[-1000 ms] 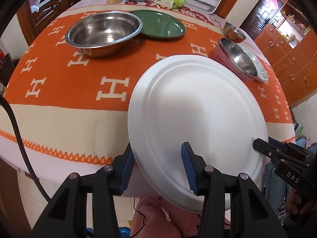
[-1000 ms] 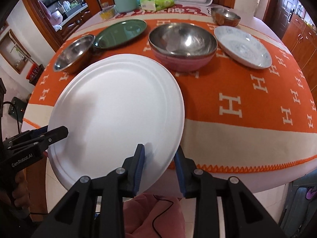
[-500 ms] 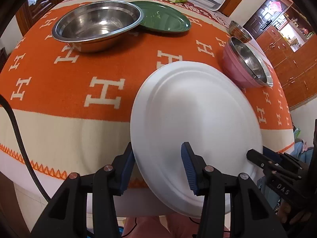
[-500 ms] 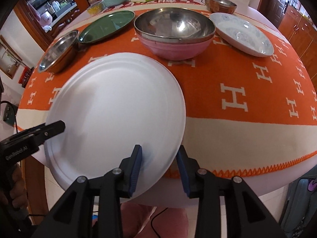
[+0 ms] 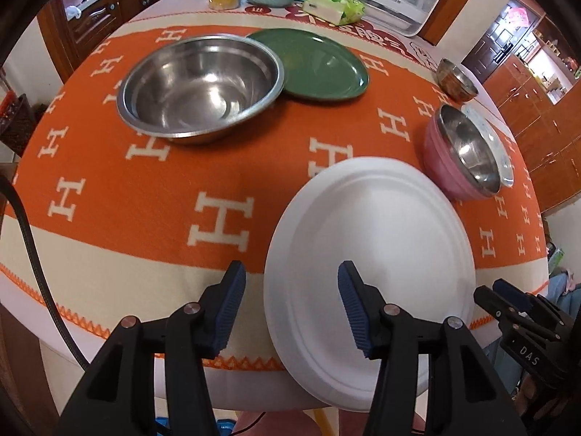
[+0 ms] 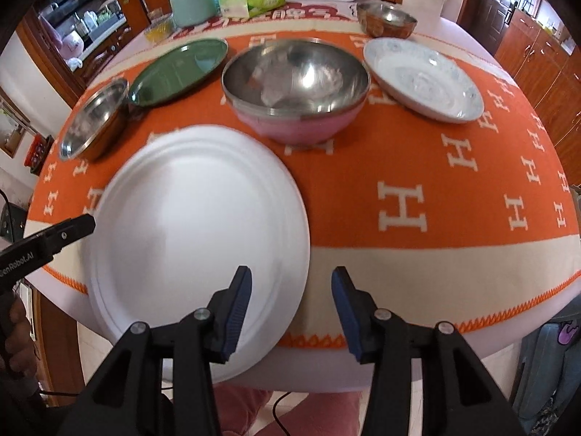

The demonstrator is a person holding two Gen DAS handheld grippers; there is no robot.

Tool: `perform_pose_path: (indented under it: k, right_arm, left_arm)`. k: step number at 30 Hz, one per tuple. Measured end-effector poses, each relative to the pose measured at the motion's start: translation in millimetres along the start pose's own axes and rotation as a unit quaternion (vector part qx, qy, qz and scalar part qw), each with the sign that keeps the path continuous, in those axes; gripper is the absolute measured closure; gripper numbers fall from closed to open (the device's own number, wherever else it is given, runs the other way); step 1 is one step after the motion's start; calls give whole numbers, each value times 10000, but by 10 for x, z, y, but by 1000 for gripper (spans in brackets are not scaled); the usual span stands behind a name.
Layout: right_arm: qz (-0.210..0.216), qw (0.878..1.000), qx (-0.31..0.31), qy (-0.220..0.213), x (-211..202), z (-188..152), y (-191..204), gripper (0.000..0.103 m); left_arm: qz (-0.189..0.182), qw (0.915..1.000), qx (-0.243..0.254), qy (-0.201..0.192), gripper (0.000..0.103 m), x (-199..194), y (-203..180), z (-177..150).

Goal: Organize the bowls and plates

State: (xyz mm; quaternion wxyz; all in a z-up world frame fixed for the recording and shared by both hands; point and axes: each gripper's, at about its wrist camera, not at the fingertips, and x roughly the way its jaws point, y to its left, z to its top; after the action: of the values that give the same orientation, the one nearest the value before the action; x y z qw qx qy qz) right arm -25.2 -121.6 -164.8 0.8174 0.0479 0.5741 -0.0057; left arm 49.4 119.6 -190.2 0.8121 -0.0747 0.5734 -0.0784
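Both hand-held grippers opening — white plate (image 5: pixel 370 232) between, unpressed.

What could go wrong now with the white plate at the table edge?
1. The white plate hangs partly over the near table edge. Both the left gripper and the right gripper are opening with its rim between the jaws, so it may tip off.
2. Pushed forward, it could hit the pink bowl just behind.
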Motion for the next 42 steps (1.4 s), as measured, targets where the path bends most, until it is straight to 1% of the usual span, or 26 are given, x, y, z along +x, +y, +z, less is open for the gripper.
perform_pose_path:
  k: [2, 3, 4, 5, 8, 11, 18, 20, 28, 42]
  right_arm:
    - [62, 9999, -9, -111, -59, 40, -27, 53]
    - [90, 9998, -9, -163, -91, 52, -39, 49]
    - [123, 9997, 4, -217, -116, 67, -43, 48]
    - [149, 9995, 5, -263, -146, 74, -45, 48]
    - [232, 9987, -61, -441, -252, 88, -40, 48]
    - [316, 9971, -164, -667, -364, 111, -61, 48]
    - [558, 9896, -366, -1272, -619, 255, -268, 48]
    - [607, 9876, -450, -1379, -656, 287, -358, 48]
    - [802, 9812, -768, -1578, -754, 397, -752, 48]
    - [1050, 9657, -1366, -1943, -869, 671, -1688, 48]
  left_arm:
    - [-31, 10000, 61, -42, 47, -70, -47, 37]
    - [-24, 9999, 99, -116, 44, -117, -91, 57]
    - [-6, 9997, 129, -191, 42, -161, -138, 64]
    - [1, 9995, 157, -258, 40, -193, -186, 73]
    - [-57, 9987, 245, -437, 38, -312, -347, 94]
    - [-73, 9976, 383, -579, 33, -420, -534, 121]
    - [-83, 9940, 528, -950, 29, -653, -931, 157]
    - [-64, 9929, 535, -1064, 28, -702, -1061, 155]
    - [16, 9921, 423, -1181, 27, -760, -1605, 134]
    - [77, 9912, 28, -1321, 24, -563, -2605, 88]
